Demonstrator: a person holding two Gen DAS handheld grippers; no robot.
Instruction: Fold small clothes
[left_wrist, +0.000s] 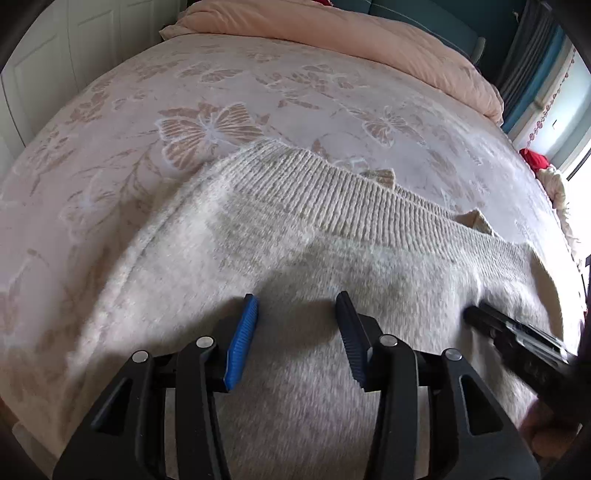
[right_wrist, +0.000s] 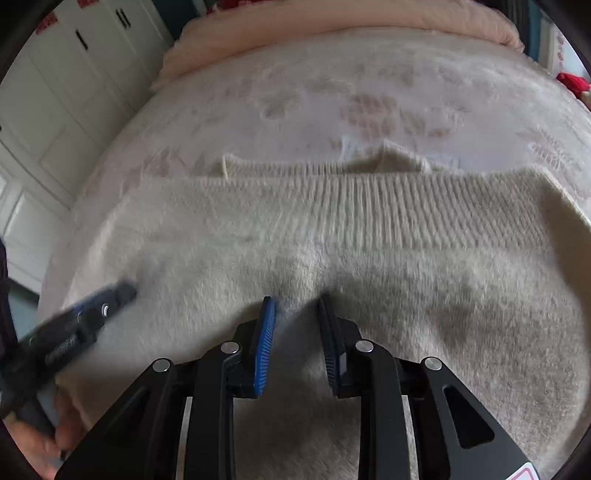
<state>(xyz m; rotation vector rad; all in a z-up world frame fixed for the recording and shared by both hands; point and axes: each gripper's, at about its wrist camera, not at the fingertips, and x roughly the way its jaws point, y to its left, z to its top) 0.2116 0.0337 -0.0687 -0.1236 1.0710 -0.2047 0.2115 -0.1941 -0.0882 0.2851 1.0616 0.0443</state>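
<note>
Nearest: left gripper is partly open, nothing between its blue pads, hanging just over the knit. Right gripper has a narrower gap, also empty; pads clear of the fabric as far as I can tell, though that view is motion-blurred. Each gripper shows at the edge of the other's view, so they sit side by side over the same garment.

Cream knit sweater lies spread flat on the butterfly-print bedspread, ribbed hem on the far side. Small bits of a lower layer poke out past the rib, so it looks already doubled, my read.

Handling, judged: fuzzy, thick, soft, light. Won't slide much on the bedspread and will drape and sag when lifted. A pile-only pinch would slip; take a full layer at an edge or corner. The ribbed band is the firmest hold, one gripper near each end.

Far: peach duvet bunched at the head of the bed, white wardrobe doors beside it.
</note>
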